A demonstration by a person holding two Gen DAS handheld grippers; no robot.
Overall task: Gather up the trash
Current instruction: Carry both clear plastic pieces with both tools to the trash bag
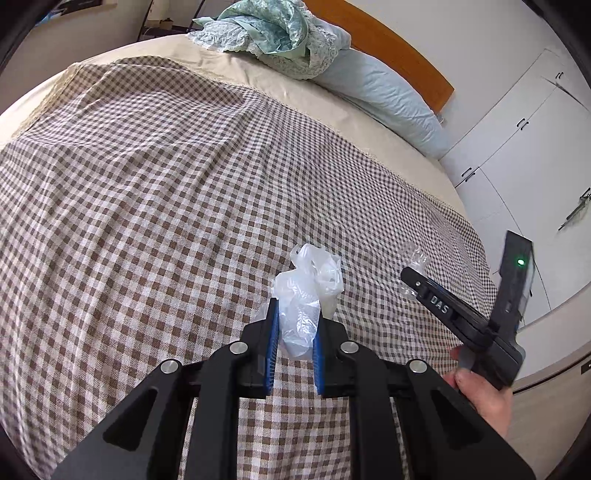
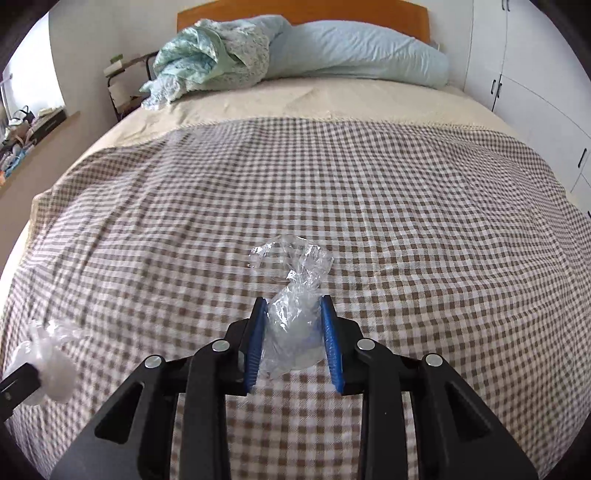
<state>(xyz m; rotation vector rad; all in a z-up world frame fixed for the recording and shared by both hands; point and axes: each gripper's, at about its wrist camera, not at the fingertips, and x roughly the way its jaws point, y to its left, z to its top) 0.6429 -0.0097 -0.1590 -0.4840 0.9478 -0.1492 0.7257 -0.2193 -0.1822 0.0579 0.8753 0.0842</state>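
My left gripper (image 1: 295,306) is shut on a crumpled white plastic bag (image 1: 306,295) and holds it above the checked bedspread (image 1: 166,203). My right gripper (image 2: 293,302) is shut on a crumpled clear plastic wrapper (image 2: 291,314), also above the bedspread (image 2: 369,203). In the left wrist view the right gripper's body shows at the right with the clear wrapper (image 1: 415,258) at its tip. In the right wrist view the white bag (image 2: 48,354) shows at the far left edge.
A light blue pillow (image 2: 351,51) and a bundled green quilt (image 2: 207,55) lie at the head of the bed by the wooden headboard (image 2: 303,11). White wardrobe doors (image 1: 517,140) stand to the right. A cluttered shelf (image 2: 26,136) runs along the left.
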